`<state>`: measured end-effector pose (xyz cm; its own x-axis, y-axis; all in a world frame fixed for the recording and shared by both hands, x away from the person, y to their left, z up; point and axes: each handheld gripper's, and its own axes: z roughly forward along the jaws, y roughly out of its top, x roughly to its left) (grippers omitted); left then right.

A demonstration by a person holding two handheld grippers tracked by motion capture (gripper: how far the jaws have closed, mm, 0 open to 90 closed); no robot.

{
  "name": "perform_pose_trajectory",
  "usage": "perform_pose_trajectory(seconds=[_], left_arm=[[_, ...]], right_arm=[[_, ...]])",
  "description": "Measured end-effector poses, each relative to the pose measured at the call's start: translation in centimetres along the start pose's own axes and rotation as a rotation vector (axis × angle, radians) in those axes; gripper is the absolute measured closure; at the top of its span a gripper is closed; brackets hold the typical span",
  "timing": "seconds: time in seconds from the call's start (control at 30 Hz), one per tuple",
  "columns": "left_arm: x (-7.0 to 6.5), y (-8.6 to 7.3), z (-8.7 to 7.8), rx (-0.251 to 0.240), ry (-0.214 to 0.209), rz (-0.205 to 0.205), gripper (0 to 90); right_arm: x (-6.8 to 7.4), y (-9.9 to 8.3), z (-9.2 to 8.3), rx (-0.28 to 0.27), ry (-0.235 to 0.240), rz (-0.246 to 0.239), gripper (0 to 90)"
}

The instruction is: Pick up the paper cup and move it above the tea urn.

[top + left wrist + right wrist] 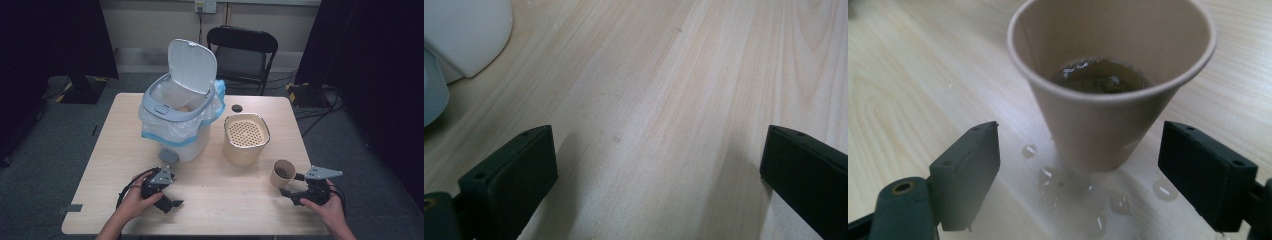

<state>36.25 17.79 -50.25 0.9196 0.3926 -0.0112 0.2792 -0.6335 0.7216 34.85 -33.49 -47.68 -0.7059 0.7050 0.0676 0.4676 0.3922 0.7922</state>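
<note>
Paper cup (pixel 1108 95): beige, upright on worktop (pixel 210 200), near R front corner; dark liquid w/ bits inside, seen in right gripper view.
Cup vs R tongs (pixel 289 184): cup sits between the two black jaws, jaws wide apart, gap both sides, pads not touching cup wall.
Wet patch: droplets (pixel 1073 200) on wood just in front of cup base, between the jaws.
R hand (pixel 322 207): holds the tongs low over worktop, pointing twd cup from the R.
L tongs (pixel 172 197): jaws apart, nothing between them but bare wood; resting low near front edge, L of centre.
L hand (pixel 135 200): wrapped round tong body, cable looping beside it.
Bin (pixel 177 117): white, grey rim, lid up, clear liner w/ blue edge; back-left of worktop, well apart from cup.
Strainer pot (pixel 246 139): beige, perforated insert on top; between bin and cup, behind cup.
Small black disc (pixel 237 108): behind pot, near far edge.
Chair (pixel 242 52): black, folding, beyond worktop.
</note>
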Motion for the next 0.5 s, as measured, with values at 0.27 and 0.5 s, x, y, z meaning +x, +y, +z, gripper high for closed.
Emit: perform_pose_trajectory(seconds=[0.27, 0.5], left_arm=[[0.0, 0.0, 0.0, -0.001, -0.005, -0.001, 1.0], [0.0, 0.0, 0.0, 0.002, -0.008, 0.001, 0.7]], right_arm=[[-0.2, 0.2, 1.1, -0.050, -0.029, 0.024, 19.2], [-0.3, 0.5, 1.7, -0.094, -0.041, 0.026, 20.9]])
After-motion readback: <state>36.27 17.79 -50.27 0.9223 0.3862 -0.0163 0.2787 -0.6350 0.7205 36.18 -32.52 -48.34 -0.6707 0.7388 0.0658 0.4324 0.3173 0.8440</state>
